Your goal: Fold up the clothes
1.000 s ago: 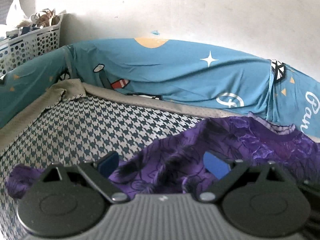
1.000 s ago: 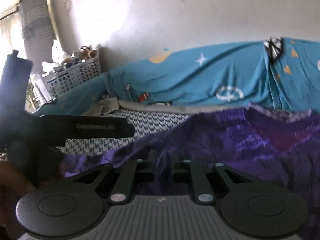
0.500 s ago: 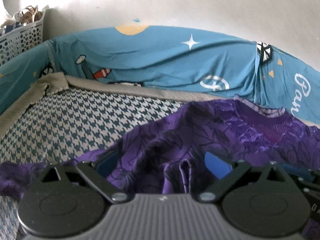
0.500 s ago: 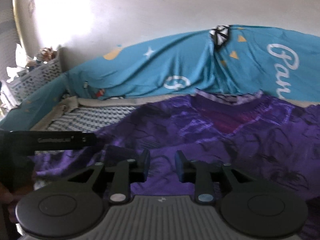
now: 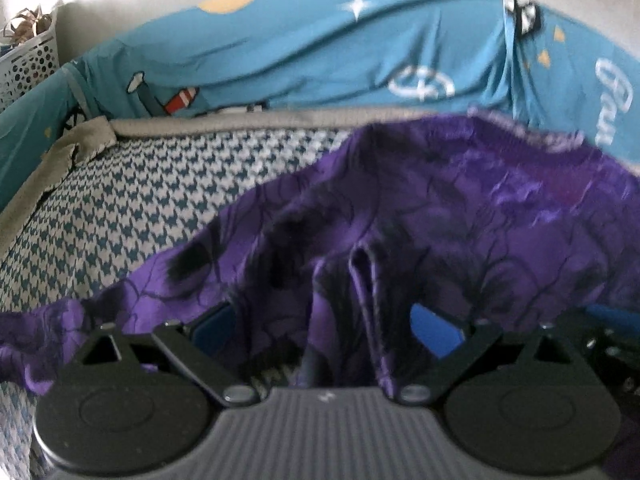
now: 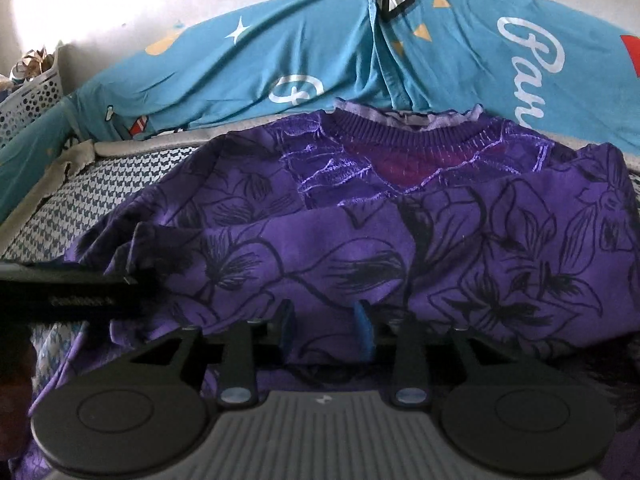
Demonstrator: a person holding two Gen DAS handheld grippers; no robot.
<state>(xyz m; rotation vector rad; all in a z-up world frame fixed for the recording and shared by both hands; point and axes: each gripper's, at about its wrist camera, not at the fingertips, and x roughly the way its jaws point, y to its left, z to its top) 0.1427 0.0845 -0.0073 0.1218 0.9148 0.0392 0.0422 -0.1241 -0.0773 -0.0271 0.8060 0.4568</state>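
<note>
A purple garment with black flower outlines [image 6: 360, 240] lies on the houndstooth bed cover [image 6: 80, 208], its lower part folded up toward the ribbed neckline [image 6: 416, 132]. My right gripper [image 6: 324, 328] sits at the near fold edge, fingers a little apart, with cloth lying between the blue pads [image 6: 362, 324]. In the left wrist view the same purple garment [image 5: 460, 208] is bunched into ridges. My left gripper [image 5: 324, 326] stands wide open, with a loose ridge of cloth between its fingers. The left gripper's black body [image 6: 68, 296] shows at the left edge of the right wrist view.
A blue printed sheet [image 5: 340, 60] rises along the back against a white wall. A grey border [image 5: 260, 120] edges the houndstooth cover [image 5: 140, 200]. A white perforated basket [image 5: 24, 64] stands at the far left, and the cover left of the garment lies bare.
The right gripper opened and moved right; the garment's lower part now lies folded up toward the neckline. The left gripper stayed open while more cloth bunched between its fingers.
</note>
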